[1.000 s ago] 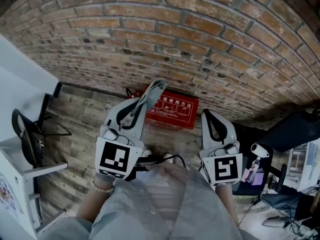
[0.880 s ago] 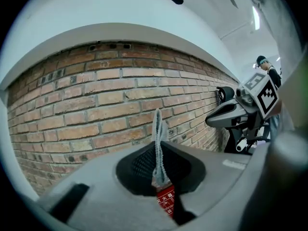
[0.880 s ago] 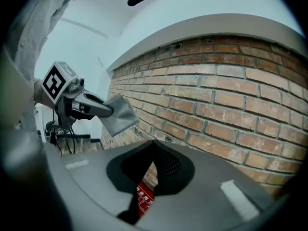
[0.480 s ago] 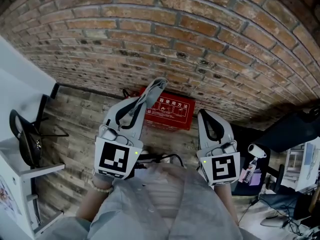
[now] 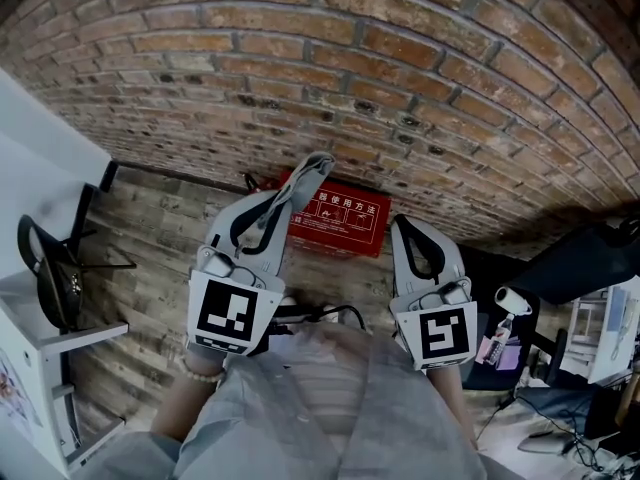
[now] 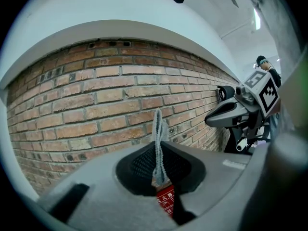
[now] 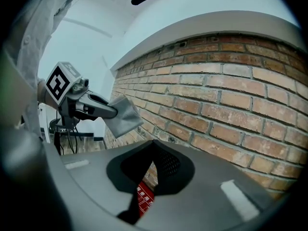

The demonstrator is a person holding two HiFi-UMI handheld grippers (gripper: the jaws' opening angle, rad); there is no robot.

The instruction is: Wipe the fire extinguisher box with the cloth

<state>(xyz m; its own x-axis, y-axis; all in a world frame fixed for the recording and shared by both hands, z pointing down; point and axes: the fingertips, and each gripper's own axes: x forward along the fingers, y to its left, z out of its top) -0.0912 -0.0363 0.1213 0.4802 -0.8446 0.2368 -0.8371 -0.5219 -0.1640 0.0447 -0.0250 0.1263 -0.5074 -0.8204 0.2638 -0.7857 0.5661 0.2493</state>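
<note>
The red fire extinguisher box (image 5: 342,220) lies on the wooden floor against the brick wall (image 5: 400,88). My left gripper (image 5: 291,198) hovers over the box's left end, shut on a grey cloth (image 5: 311,174) that sticks up past its tips. In the left gripper view the cloth (image 6: 159,138) stands as a thin strip between the jaws, with a bit of the red box (image 6: 166,200) below. My right gripper (image 5: 399,225) is beside the box's right end, shut and holding nothing. The right gripper view shows the box (image 7: 144,197) through the jaws and the cloth (image 7: 123,115) held by the left gripper.
A black chair frame (image 5: 52,273) and a white shelf (image 5: 70,340) stand at the left. At the right are a dark bulky object (image 5: 585,260), a spray bottle (image 5: 503,318) and cables. A black cable (image 5: 330,315) lies near my feet.
Both grippers have drifted slightly toward the wall and left; the right one has come a little nearer the box. The cloth stays gripped.
</note>
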